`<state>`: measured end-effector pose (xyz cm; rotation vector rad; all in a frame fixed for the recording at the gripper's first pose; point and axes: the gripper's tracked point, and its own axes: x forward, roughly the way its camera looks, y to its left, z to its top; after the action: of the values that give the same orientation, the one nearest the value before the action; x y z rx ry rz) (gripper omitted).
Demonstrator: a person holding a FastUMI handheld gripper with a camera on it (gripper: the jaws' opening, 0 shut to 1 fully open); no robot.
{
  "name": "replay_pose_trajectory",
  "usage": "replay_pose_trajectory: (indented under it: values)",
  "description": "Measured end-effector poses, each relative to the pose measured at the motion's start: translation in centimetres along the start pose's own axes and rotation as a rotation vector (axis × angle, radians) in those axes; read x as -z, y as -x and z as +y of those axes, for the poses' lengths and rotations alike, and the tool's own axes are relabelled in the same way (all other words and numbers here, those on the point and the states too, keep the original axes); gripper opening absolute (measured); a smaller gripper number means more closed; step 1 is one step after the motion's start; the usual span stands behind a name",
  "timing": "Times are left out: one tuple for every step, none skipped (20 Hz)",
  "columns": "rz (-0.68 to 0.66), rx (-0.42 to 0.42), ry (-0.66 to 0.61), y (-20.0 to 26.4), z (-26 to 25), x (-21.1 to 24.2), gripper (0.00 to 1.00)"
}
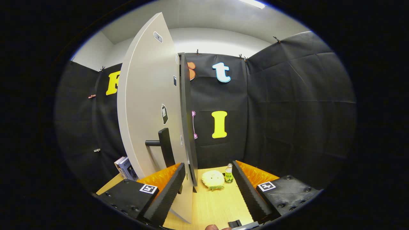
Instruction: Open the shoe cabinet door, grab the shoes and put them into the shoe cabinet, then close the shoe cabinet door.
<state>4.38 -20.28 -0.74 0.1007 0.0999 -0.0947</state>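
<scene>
The shoe cabinet door (147, 105), a pale grey panel with a black bar handle (163, 146), stands swung out and is seen almost edge-on. A dark thin panel (186, 121) stands right behind its free edge. My gripper (209, 164) is open, its ribbed black fingers (169, 191) spread wide over the wooden table (214, 204). The door's lower edge runs down between the fingers, close against the left one and well apart from the right one. The handle sits just above and beyond the left finger. Nothing is gripped.
A pale yellow-green leafy ball (213, 179) and a small green bottle (228, 173) stand on the table beyond the fingers, near the back wall. Books (126, 167) lean left of the door. A small black object (235, 223) and a person's fingertip (212, 227) lie at the near edge.
</scene>
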Motion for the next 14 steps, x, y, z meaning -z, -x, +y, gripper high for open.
replay_pose_trajectory:
  values:
    - [0.000,0.004,0.008,0.3,0.8,0.0,0.97]
    - [0.002,0.005,0.016,0.5,1.8,0.2,0.97]
    - [0.000,0.005,0.027,0.7,3.0,0.2,0.97]
    - [-0.002,0.006,0.034,0.7,4.3,0.3,0.97]
    - [-0.004,0.005,0.036,0.9,5.5,0.4,0.97]
    - [-0.004,0.000,0.036,1.1,6.6,0.6,0.97]
    - [-0.005,-0.006,0.032,1.0,7.9,0.8,0.97]
    - [-0.007,-0.011,0.030,0.9,9.1,1.0,0.97]
    - [-0.005,-0.013,0.021,0.7,10.3,1.2,0.97]
    - [-0.001,-0.012,0.011,0.6,11.4,1.4,0.97]
    - [0.003,-0.009,0.006,0.4,12.4,1.7,0.97]
    - [0.008,-0.006,0.010,0.1,13.6,1.8,0.98]
    - [0.011,0.001,0.020,-0.4,14.5,2.0,0.98]
    - [0.013,0.007,0.032,-0.8,15.5,2.1,0.98]
